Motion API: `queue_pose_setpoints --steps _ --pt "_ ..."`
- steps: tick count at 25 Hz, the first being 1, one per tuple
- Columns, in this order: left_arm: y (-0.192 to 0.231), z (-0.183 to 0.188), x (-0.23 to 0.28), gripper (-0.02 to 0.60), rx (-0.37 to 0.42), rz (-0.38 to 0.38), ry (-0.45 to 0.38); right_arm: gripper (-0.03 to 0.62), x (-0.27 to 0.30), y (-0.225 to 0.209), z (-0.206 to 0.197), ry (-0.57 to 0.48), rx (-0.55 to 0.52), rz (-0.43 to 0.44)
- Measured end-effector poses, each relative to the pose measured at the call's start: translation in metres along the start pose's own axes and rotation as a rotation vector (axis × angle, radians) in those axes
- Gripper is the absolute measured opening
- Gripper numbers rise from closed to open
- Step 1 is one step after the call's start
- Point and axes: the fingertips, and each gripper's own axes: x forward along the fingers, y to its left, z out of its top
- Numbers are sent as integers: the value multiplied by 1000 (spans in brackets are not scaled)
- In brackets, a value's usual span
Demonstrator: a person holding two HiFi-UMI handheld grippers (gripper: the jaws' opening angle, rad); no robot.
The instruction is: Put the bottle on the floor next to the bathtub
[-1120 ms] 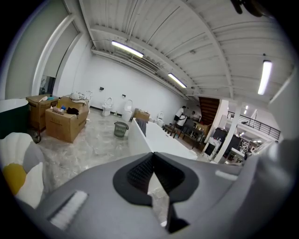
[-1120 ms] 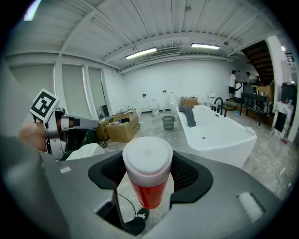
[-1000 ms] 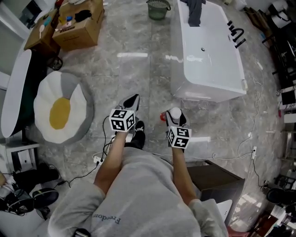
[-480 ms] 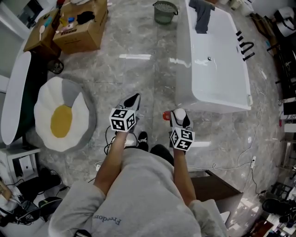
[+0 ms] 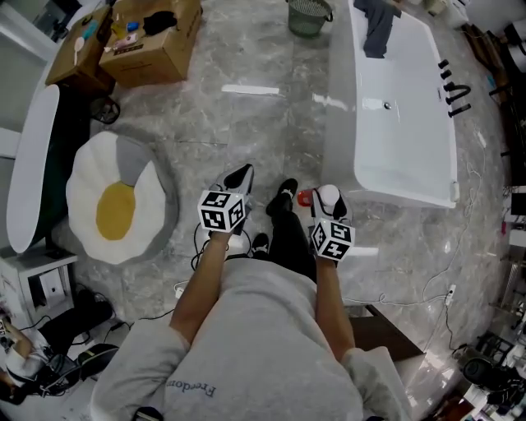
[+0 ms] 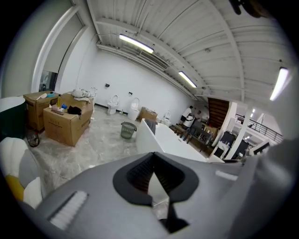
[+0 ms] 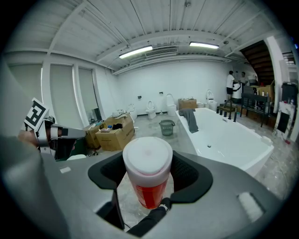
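Note:
A bottle (image 7: 147, 179) with a white cap and a red body stands upright between the jaws of my right gripper (image 7: 148, 176), which is shut on it. From the head view the bottle (image 5: 306, 197) shows as a red spot beside the right gripper (image 5: 329, 197), held in the air a short way from the near end of the white bathtub (image 5: 404, 107). The bathtub (image 7: 231, 140) lies ahead and to the right. My left gripper (image 5: 239, 178) is held level with it, jaws shut on nothing; in its own view the left gripper (image 6: 153, 161) points over the marble floor.
An egg-shaped cushion (image 5: 115, 205) lies on the floor at the left. Cardboard boxes (image 5: 156, 41) and a mesh bin (image 5: 308, 15) stand farther off. A dark cloth (image 5: 380, 25) hangs over the tub rim. Cables (image 5: 436, 284) trail at the right. My shoe (image 5: 282, 197) is between the grippers.
The person has stepped forward, so the bathtub's near end is closer to the right gripper. A leg has swung forward between the grippers. Both grippers keep their states.

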Motion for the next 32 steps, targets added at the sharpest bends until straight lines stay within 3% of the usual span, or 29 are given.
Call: queue_pose_setpoints --steps 10,15,20,26,32 --pt "45 62 74 57 -15 56 -32 285 105 -8 67 -10 -34 64" --pt "62 100 118 57 20 78 -17 285 158 -1 112 -25 -208 110" --pt "80 140 163 57 48 102 -10 285 211 -15 151 -45 -96 139" --pt "89 171 220 57 123 89 30 285 270 -26 167 5 -100 170" --pt "93 193 258 57 146 91 24 285 304 -48 190 -11 -100 164"
